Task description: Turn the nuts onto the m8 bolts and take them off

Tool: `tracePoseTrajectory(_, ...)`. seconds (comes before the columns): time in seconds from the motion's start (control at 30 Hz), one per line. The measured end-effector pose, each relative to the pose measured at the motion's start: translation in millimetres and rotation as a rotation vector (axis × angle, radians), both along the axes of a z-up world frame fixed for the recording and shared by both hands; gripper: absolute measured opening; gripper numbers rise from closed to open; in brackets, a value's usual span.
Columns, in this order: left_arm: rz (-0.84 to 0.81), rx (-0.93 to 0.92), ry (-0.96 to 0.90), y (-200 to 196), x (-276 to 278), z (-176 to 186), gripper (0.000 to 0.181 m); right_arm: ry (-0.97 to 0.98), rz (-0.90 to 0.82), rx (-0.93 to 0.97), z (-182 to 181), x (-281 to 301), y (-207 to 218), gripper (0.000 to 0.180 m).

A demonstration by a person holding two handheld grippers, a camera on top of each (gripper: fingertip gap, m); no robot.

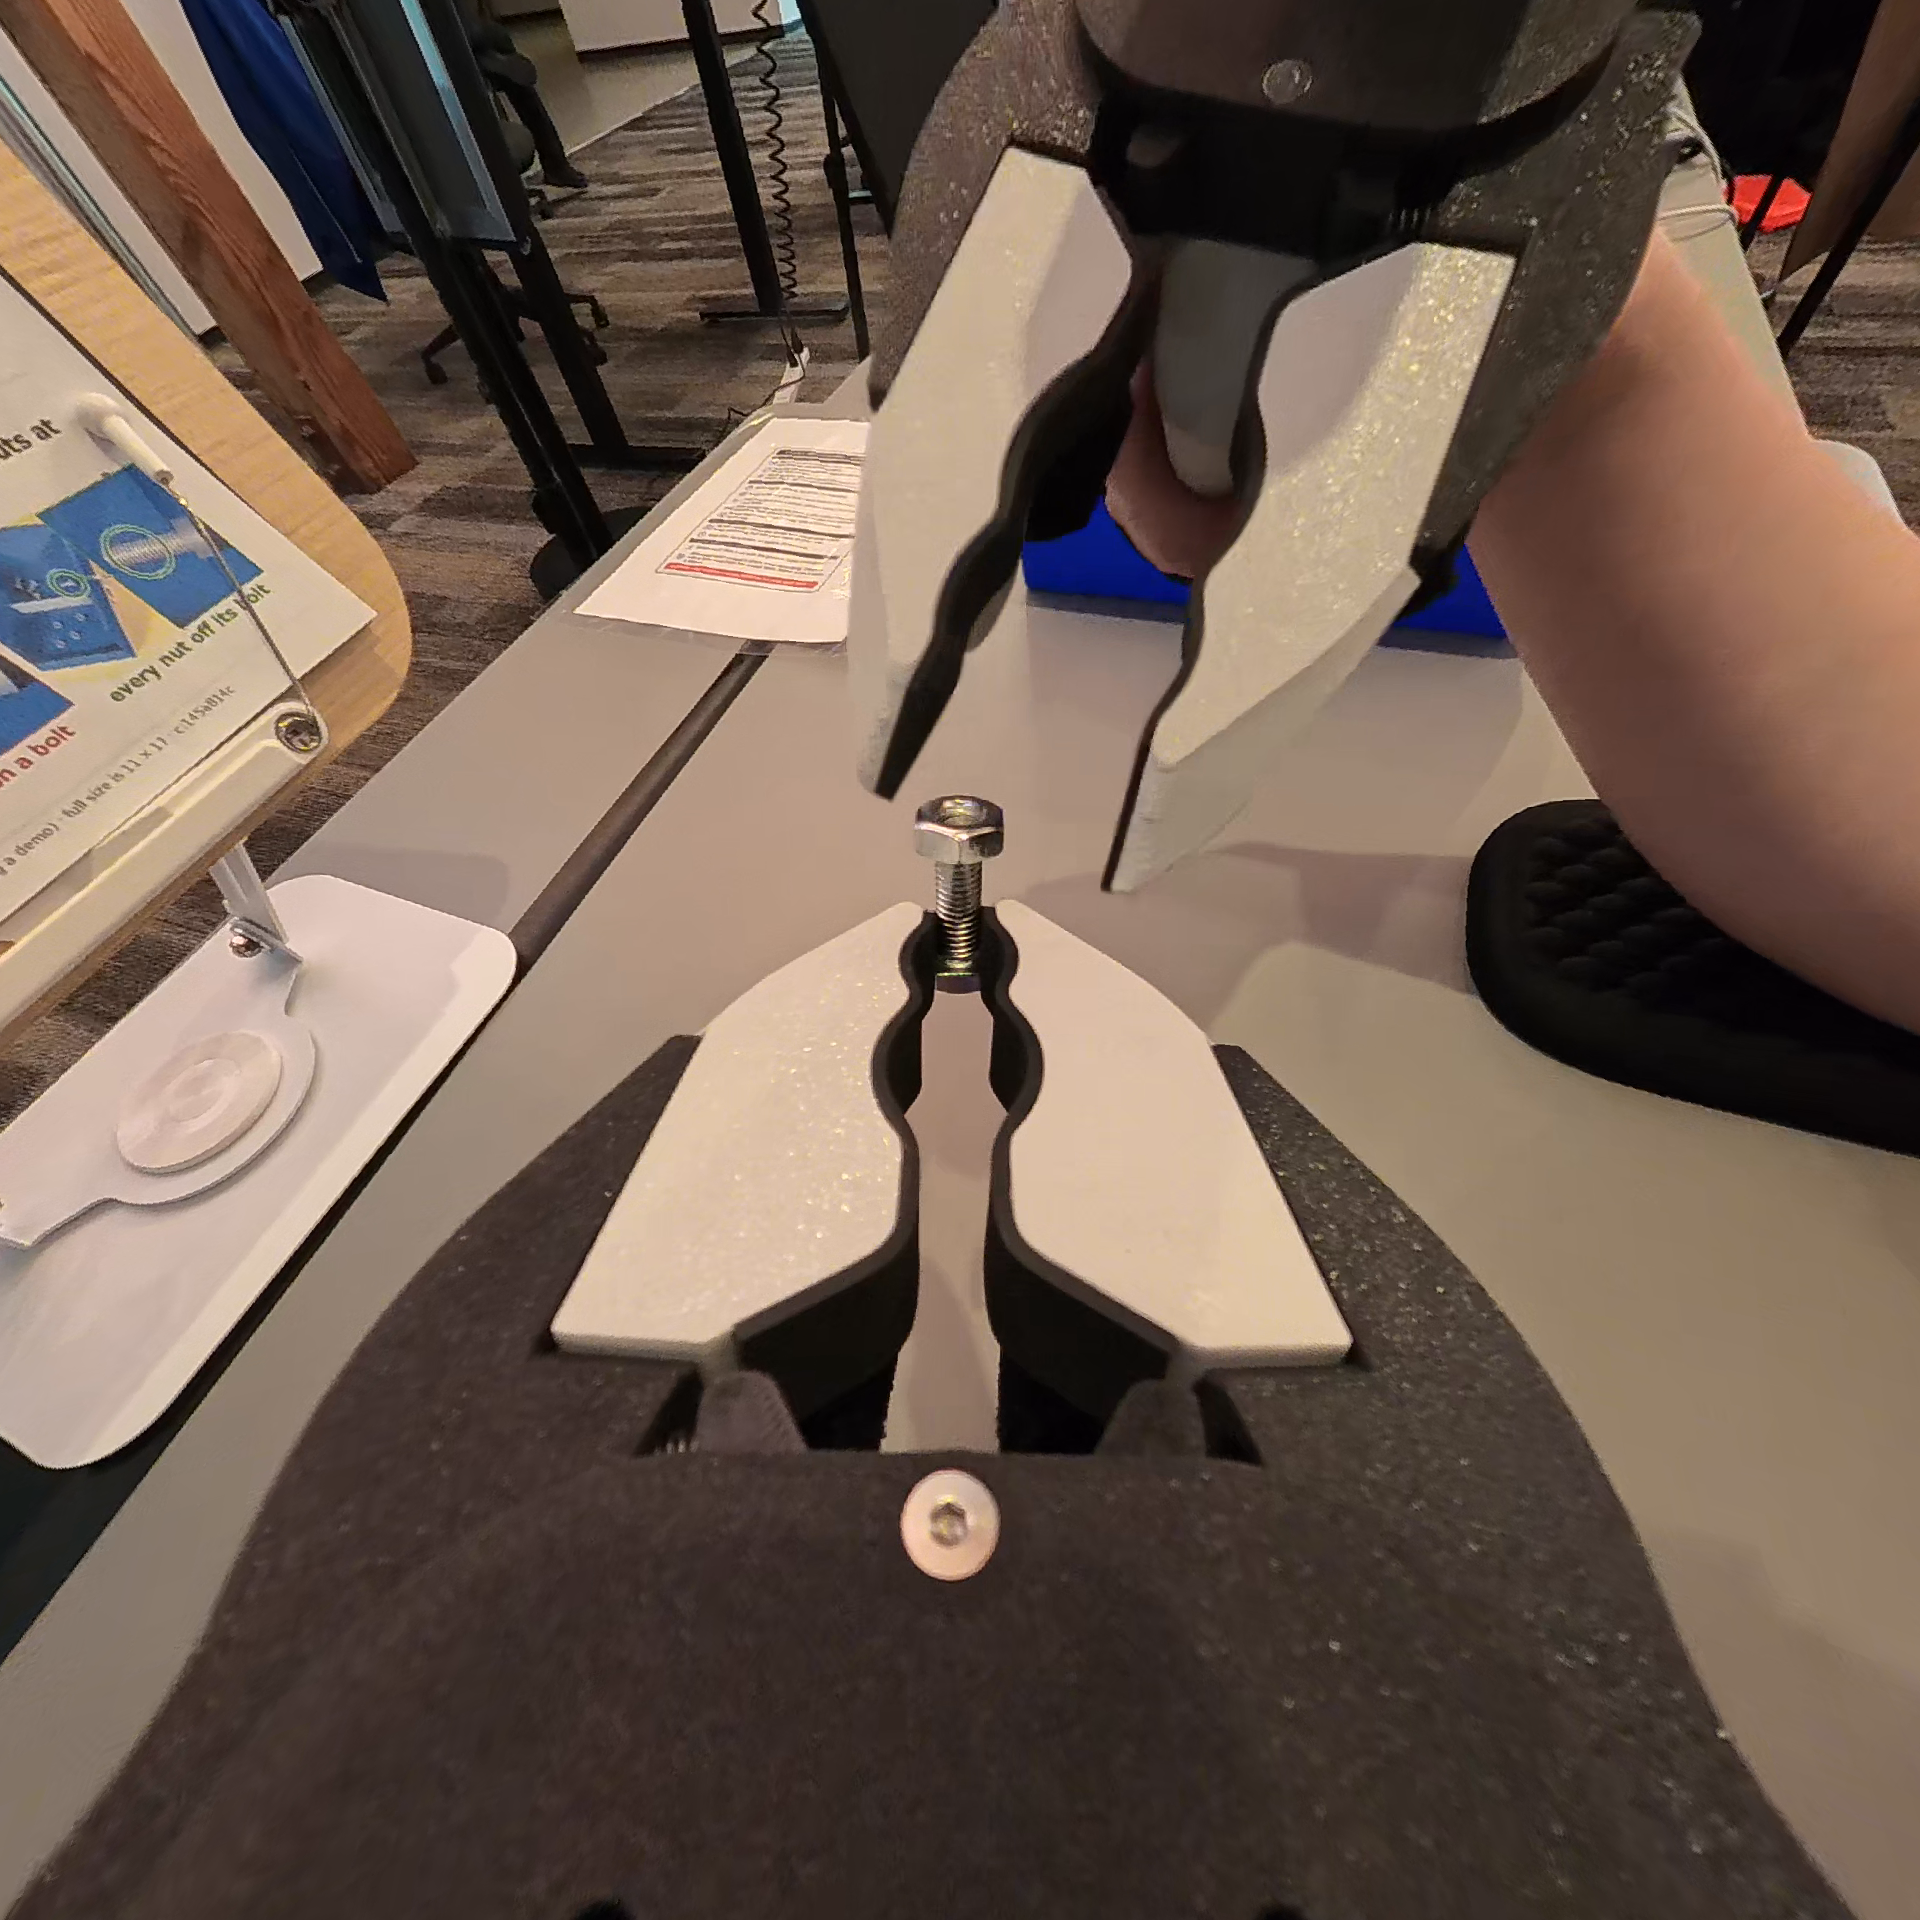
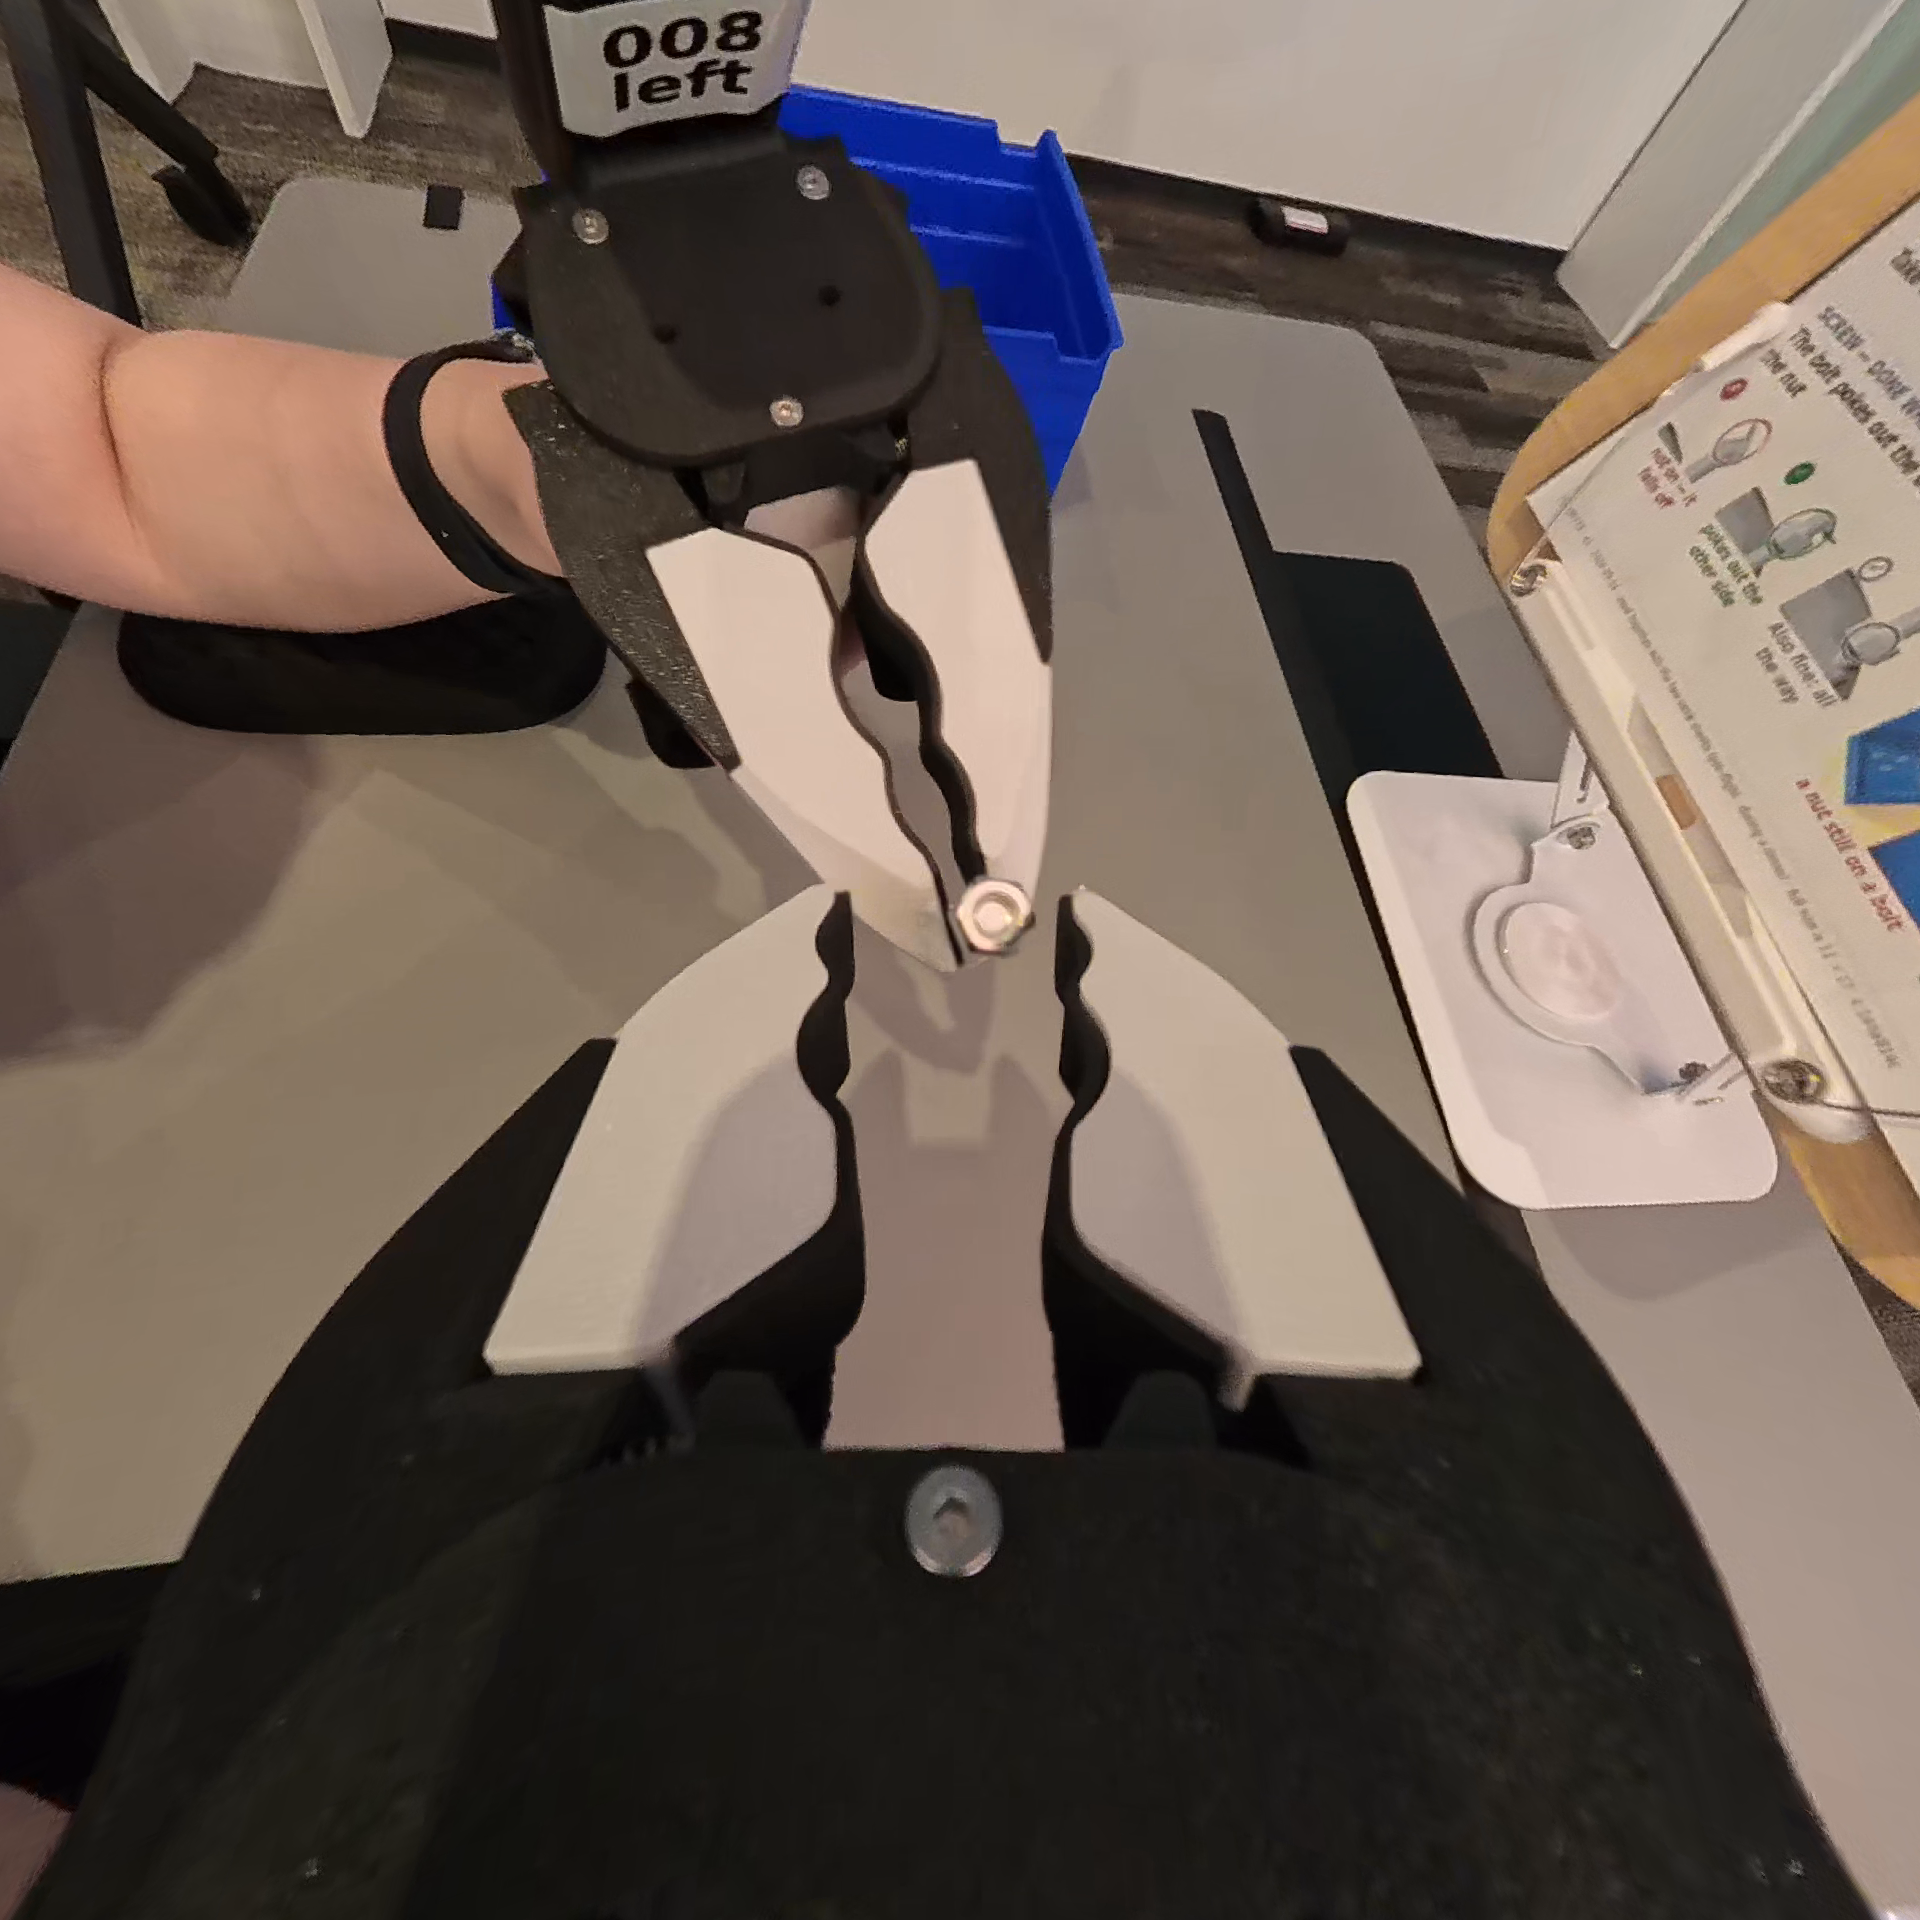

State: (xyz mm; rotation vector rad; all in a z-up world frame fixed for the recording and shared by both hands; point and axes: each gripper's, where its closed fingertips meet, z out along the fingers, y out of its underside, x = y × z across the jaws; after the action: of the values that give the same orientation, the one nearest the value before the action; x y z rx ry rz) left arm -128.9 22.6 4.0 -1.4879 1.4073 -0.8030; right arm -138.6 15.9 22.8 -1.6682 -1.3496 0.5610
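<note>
Grey desk [image 1: 1455, 1403] under both tools, office carpet and desk legs beyond. Landmark: the bolt [image 1: 956, 914].

Nearest, left gripper [image 1: 957, 935]: fingers closed on the bolt's lower end, shank standing upright out of the tips. Head hidden between the pads.

On the bolt's top end: the nut [image 1: 958, 828], hex, sitting at the thread end. How many threads it has caught, cannot tell.

Just above and behind the bolt: right gripper [image 1: 1003, 842], tips down, fingers spread apart, holding nothing, straddling the nut without touching it. From the right wrist view the nut [image 2: 993, 920] lies ahead between the open tips [image 2: 961, 909], left gripper [image 2: 971, 940] reaching in from the far side.

Left of the bolt: white stand base [image 1: 260, 1122] carrying an instruction card [image 1: 135, 665]. Right: black wrist pad [image 1: 1662, 987], forearm resting on it. Far behind: blue bin [image 2: 997, 260], a printed sheet [image 1: 769, 530].

Risks, as judged:
- Nut looks barely seated; a skewed closing pinch could cock it and cross-thread, or knock it off.
- Left grip is low on the bolt; turning torque could twist the bolt in the pads, so the nut spins with it.
- Closing on hex corners rather than flats could slip.
</note>
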Motion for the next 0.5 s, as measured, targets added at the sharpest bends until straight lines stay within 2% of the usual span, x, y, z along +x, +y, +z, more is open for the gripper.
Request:
tracePoseTrajectory(0.13, 0.012, 0.002, 0.001, 2.5, -1.6, 0.6, 0.007, -0.045, 0.004, -0.011, -6.2, 1.0, -3.1, 0.038)
tracePoseTrajectory(0.2, 0.015, -0.002, -0.010, 3.2, -2.2, 2.4, 0.007, -0.048, 0.022, -0.053, -7.6, 5.9, -9.0, 0.023)
tracePoseTrajectory(0.23, 0.011, -0.007, -0.014, 2.7, -2.1, 3.2, 0.007, -0.034, 0.022, -0.050, -5.4, 6.9, -9.1, 0.023)
tracePoseTrajectory(0.37, 0.001, -0.008, -0.013, 0.4, -0.6, 2.4, 0.007, 0.030, -0.008, -0.004, 7.0, 2.8, -0.7, 0.033)
tracePoseTrajectory(0.5, 0.005, -0.006, -0.014, 1.1, -0.8, 2.8, 0.007, -0.024, 0.009, 0.005, -1.4, -1.2, -2.3, 0.037)
